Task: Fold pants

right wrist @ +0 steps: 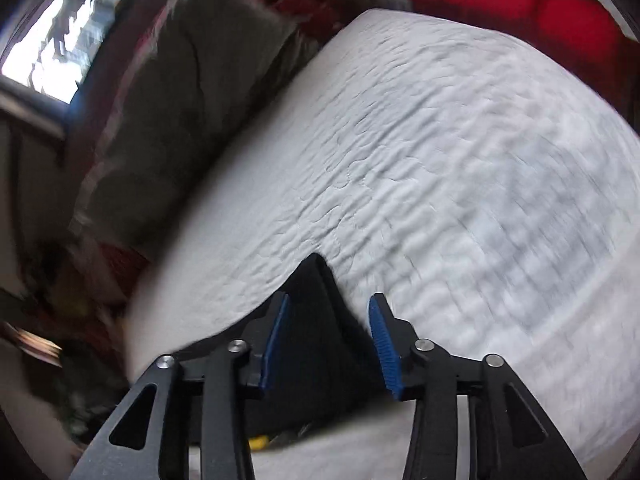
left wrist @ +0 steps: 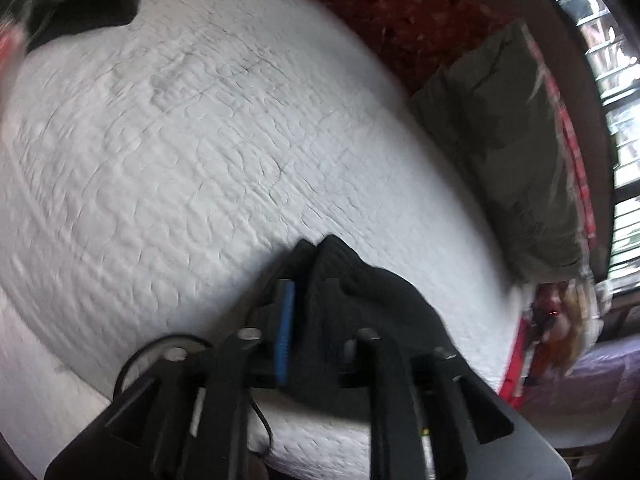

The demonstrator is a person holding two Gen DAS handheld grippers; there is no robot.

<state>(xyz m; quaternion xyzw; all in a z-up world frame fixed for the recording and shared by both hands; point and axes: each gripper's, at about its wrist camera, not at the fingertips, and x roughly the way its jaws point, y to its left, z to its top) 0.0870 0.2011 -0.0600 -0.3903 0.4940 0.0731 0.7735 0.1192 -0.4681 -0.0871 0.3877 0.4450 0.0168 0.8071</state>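
Nearest the lens in the left wrist view, the left gripper [left wrist: 308, 312] is seen with black fabric of the pants [left wrist: 360, 300] draped between and over its fingers; one blue pad [left wrist: 285, 332] shows, the other is hidden by cloth, so the jaws are judged closed on the fabric. In the right wrist view, the right gripper [right wrist: 330, 336] is set fairly wide, both blue pads [right wrist: 384, 344] exposed, with a peak of the pants [right wrist: 316, 320] rising in the gap; contact with either pad cannot be told. The pants are thus held up at both grippers, just above the white quilted bed cover [left wrist: 200, 140], which stretches ahead of each. The garment's long axis cannot be made out, as most of it hangs below both views. A folded olive cloth [left wrist: 500, 140] lies at the bed's edge, well apart. The left gripper is judged to have the firmer hold.
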